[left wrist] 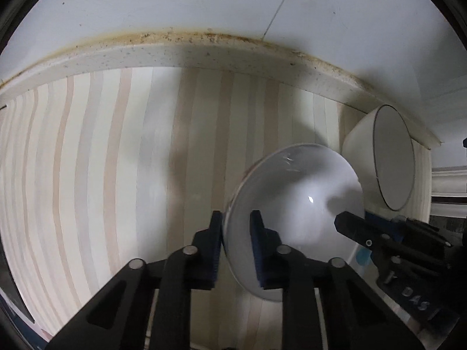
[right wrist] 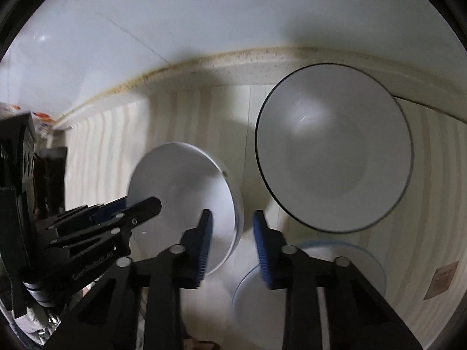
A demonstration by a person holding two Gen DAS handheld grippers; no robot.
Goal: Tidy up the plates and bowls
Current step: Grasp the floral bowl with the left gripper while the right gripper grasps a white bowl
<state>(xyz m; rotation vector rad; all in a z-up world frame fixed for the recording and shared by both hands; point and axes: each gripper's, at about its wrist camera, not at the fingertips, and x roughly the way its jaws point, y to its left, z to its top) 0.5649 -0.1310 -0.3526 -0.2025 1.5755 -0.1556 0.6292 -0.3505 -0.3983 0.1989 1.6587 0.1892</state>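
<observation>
Jaws of the left tongs (left wrist: 236,215) stood narrow and pointed steeply down, astride the near rim of the bowl (left wrist: 294,198): one pad lay against the outer wall and the other sat inside. Whether both pads pressed on the wall could not be told. The right tongs (right wrist: 232,215) were set the same way on the opposite rim of the same bowl, jaws narrow, one pad inside and one outside. A dark sliver showed between the outer pad and the wall near the tip, and the picture was blurred lower down, so a firm grip could not be confirmed there either. The bowl was small, plain white and empty, and it appeared to rest on the striped mat (left wrist: 116,160) that covered the counter. Just beside it, toward the wall (left wrist: 204,5), stood the large bowl (right wrist: 335,151), dark-rimmed, upright and empty, apart from the small one. A blue-rimmed plate (right wrist: 370,259) lay on the mat under the right tongs, near both bowls. Assessment: the task was at an early stage. No piece was nested or stacked; all three lay separately. The step in hand was the two-sided pickup of the bowl. Lifting it, placing it with the other ware and ordering the plate remained to be done.
</observation>
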